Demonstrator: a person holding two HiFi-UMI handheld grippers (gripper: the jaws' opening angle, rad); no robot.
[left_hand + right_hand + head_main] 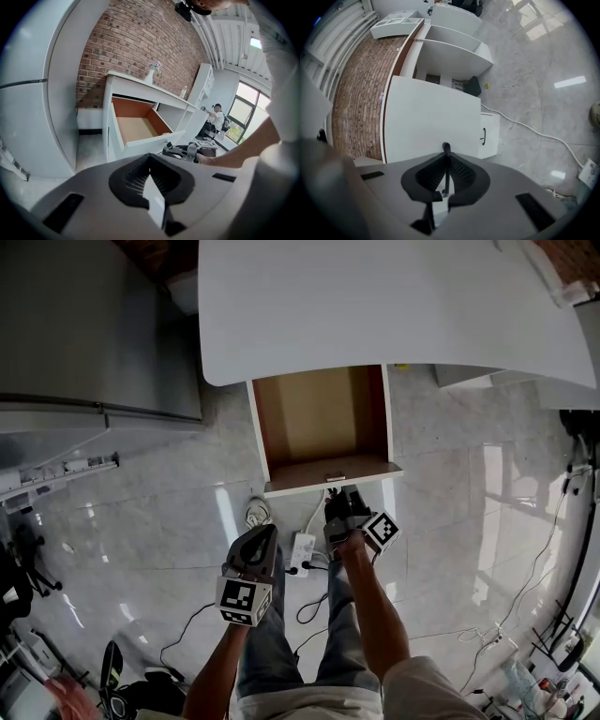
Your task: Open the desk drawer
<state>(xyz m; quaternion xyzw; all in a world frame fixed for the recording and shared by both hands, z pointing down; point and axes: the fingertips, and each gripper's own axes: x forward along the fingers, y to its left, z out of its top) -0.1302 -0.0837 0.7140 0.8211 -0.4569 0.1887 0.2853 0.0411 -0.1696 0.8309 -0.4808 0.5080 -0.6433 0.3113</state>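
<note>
Head view: drawer [323, 427] pulled out from under white desk [394, 306]; right tongs [338, 499] just on the near side of its front panel, left tongs [265, 532] nearer and further left. Left gripper view: left tongs [150, 157] together, gripping nothing, open drawer [138, 129] far ahead. Right gripper view: right tongs [446, 151] together, nothing between them, white desk [431, 117] beyond.

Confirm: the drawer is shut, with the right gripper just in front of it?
Not shut: the drawer is open, pulled out from under the desk, as the head view shows. The right gripper is indeed just in front of it.
</note>
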